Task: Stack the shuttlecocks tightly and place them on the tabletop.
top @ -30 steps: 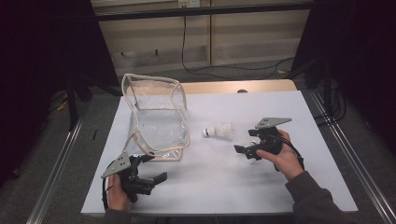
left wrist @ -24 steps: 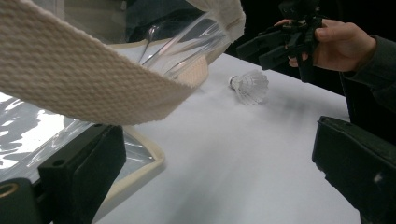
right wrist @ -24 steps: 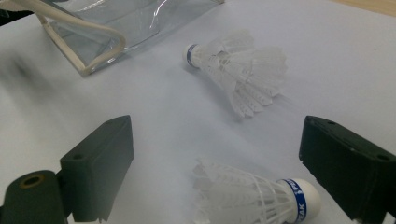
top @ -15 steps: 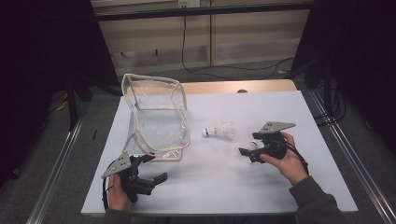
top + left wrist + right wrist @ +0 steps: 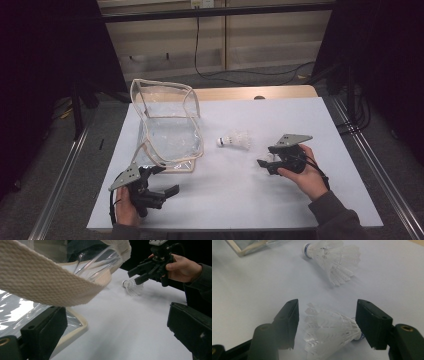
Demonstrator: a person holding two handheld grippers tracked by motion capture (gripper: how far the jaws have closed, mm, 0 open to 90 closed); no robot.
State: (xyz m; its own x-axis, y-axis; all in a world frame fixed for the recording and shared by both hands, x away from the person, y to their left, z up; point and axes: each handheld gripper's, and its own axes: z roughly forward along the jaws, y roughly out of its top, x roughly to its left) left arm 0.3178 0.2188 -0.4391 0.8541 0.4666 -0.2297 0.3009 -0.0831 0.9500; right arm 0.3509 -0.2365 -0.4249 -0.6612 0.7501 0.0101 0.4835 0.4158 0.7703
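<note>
At the left, the left gripper (image 5: 159,180) rests with its jaws wide apart and empty beside the near edge of the one clear bag (image 5: 170,135), well placed to pinch the cloth rim (image 5: 50,287) and hold the mouth open. To its right lies one shuttlecock (image 5: 236,140) on the table (image 5: 300,120). A second shuttlecock (image 5: 332,332) lies between the spread jaws of the right gripper (image 5: 265,164), not yet pinched; closing gently near the cork end should spare the feathers, making two shuttlecocks.

White table (image 5: 300,200): clear bag (image 5: 170,135), two shuttlecocks (image 5: 236,140).
</note>
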